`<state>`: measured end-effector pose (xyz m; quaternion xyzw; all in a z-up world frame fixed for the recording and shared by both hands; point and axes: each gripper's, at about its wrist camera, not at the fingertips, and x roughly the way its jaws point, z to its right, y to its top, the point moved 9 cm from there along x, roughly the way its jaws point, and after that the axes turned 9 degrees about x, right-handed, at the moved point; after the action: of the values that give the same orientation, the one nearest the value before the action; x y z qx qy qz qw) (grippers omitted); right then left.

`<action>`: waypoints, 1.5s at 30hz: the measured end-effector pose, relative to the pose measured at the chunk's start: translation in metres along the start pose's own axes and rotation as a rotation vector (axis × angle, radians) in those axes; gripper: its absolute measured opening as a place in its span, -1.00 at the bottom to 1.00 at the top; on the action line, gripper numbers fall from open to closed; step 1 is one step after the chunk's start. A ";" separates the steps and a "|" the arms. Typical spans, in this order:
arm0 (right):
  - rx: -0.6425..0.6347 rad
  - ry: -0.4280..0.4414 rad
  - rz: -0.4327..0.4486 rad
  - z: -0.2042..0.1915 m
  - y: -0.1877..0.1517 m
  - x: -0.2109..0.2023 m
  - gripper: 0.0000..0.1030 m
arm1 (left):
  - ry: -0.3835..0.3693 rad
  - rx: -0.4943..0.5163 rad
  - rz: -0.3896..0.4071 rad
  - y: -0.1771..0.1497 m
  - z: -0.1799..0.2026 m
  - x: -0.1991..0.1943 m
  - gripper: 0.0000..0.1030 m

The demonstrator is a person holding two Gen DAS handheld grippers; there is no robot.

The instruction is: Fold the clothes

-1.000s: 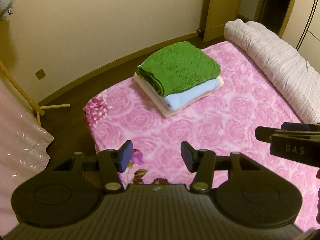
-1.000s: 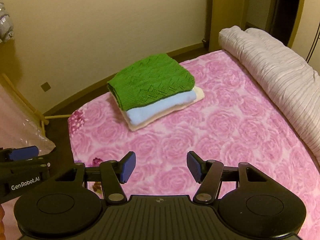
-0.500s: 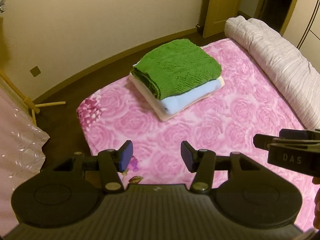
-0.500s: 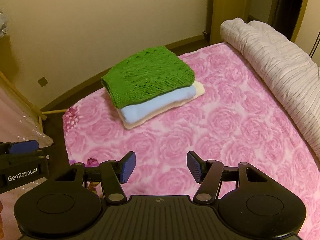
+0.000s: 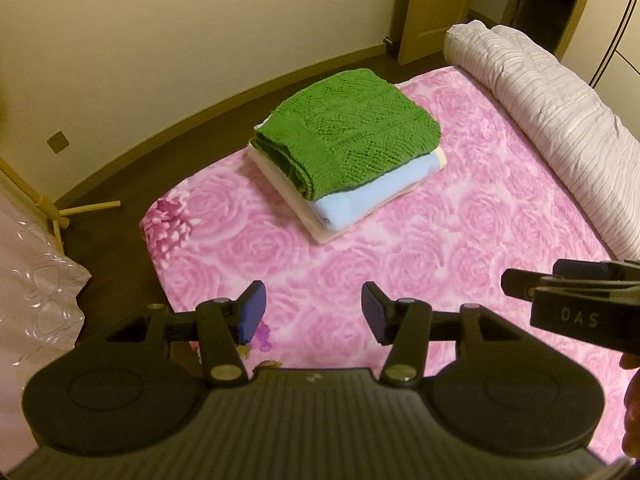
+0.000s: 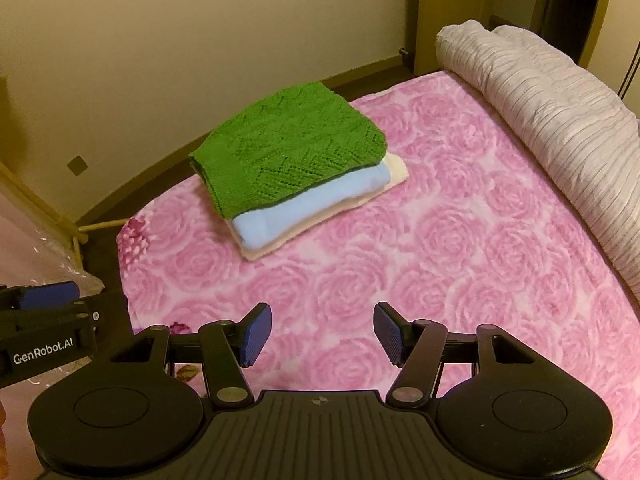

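Left gripper [image 5: 313, 312]: jaws apart, empty, above near blanket edge.
Right gripper [image 6: 322, 334]: jaws apart, empty.
Folded stack [image 5: 348, 148]: far, on pink blanket [image 5: 460, 240].

A stack of folded clothes [image 5: 348, 148] lies on the bed [image 5: 460, 248] at twelve o'clock. A rolled quilt [image 5: 552, 120] lies at two o'clock, right of the stack.

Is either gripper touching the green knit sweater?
Apart. Both wrist views show bare pink blanket between the open left gripper, right gripper and green knit sweater.
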<state>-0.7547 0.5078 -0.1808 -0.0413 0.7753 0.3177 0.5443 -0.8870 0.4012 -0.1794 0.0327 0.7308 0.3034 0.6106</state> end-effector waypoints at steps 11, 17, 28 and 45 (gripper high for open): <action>0.038 0.007 -0.018 0.001 0.008 0.014 0.17 | -0.009 -0.006 -0.008 0.007 -0.005 0.010 -0.05; 0.043 0.009 -0.031 -0.003 0.012 0.021 0.17 | -0.015 -0.007 -0.010 0.012 -0.008 0.016 -0.05; 0.046 0.021 -0.037 -0.011 0.022 0.031 0.18 | -0.017 -0.010 -0.015 0.017 -0.016 0.025 -0.05; 0.064 0.027 -0.057 -0.017 0.031 0.048 0.18 | -0.015 -0.008 -0.025 0.025 -0.024 0.040 -0.05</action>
<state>-0.8006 0.5375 -0.2052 -0.0501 0.7910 0.2765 0.5435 -0.9266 0.4286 -0.2006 0.0236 0.7253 0.2985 0.6200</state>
